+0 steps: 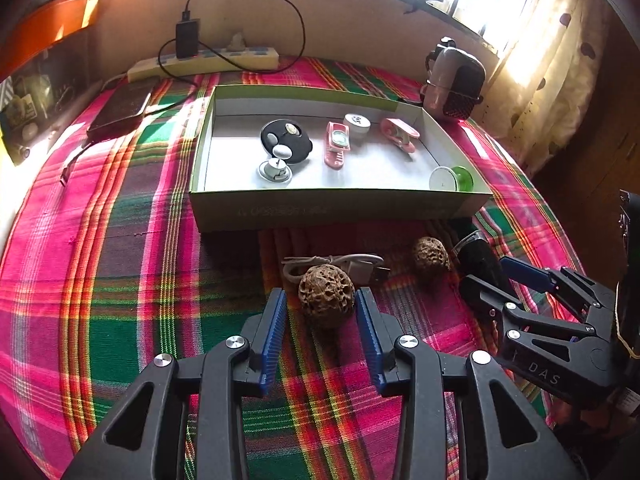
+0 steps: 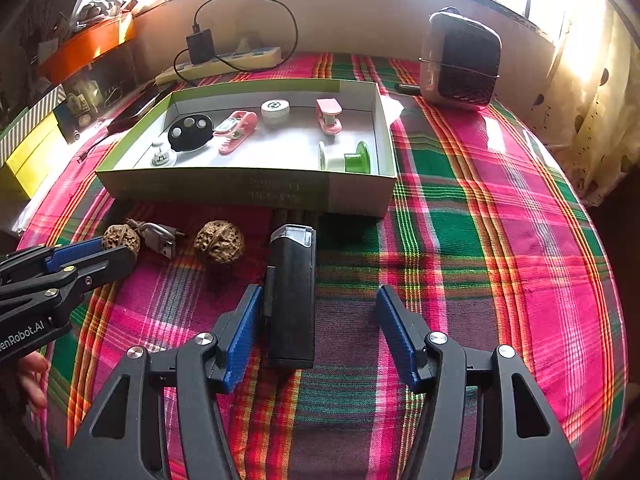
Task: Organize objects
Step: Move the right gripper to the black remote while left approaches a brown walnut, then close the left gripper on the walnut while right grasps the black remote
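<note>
- Two tongs are shown spread, neither yet clenched.
- Left gripper: a walnut sits between its pads, which should be closed squarely across the widest part.
- Right gripper: a black lighter-like case lies against the left pad.
- The open box lies ahead of both.

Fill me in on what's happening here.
A person is tidying small items into a shallow box on a plaid cloth. The left gripper is open around a walnut; the right gripper is open with a black device by its left finger. A second walnut and a USB cable remain outside.
</note>
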`<control>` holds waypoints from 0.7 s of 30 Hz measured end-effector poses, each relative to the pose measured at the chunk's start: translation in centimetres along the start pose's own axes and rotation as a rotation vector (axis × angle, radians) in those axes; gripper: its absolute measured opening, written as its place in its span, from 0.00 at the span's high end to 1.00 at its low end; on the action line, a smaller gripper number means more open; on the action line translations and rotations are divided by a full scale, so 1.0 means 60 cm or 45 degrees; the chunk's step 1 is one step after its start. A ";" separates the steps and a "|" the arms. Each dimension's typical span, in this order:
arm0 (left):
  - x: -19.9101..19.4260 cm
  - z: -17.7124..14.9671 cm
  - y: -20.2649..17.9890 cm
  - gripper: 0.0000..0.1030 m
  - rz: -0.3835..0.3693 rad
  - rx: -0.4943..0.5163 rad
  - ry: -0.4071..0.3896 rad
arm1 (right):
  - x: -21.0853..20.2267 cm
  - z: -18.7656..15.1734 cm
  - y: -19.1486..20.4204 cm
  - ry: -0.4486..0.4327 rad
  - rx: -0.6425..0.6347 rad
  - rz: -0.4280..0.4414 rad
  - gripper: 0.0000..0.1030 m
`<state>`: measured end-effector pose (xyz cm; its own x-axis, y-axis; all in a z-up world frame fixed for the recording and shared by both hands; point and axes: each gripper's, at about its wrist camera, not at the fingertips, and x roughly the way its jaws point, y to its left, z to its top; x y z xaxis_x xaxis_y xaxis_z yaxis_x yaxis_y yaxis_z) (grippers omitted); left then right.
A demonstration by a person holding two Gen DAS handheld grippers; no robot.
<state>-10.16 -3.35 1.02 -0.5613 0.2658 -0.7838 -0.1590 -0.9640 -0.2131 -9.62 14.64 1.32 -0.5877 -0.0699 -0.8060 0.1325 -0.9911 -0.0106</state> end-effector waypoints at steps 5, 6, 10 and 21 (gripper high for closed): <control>0.005 0.004 -0.004 0.67 0.015 0.014 0.001 | 0.002 0.001 -0.008 -0.004 -0.002 0.003 0.43; 0.006 0.005 -0.005 0.67 0.020 0.016 0.001 | 0.003 0.002 -0.009 -0.004 -0.003 0.006 0.43; 0.009 0.009 -0.007 0.67 0.032 0.009 0.000 | 0.003 0.004 -0.012 -0.007 -0.010 0.011 0.44; 0.013 0.009 -0.010 0.68 0.062 0.015 -0.018 | 0.002 0.003 -0.018 -0.023 -0.020 0.019 0.50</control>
<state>-10.93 -2.54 0.89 -0.5798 0.2189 -0.7848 -0.1407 -0.9757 -0.1682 -9.99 15.68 1.35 -0.6000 -0.0865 -0.7953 0.1533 -0.9881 -0.0082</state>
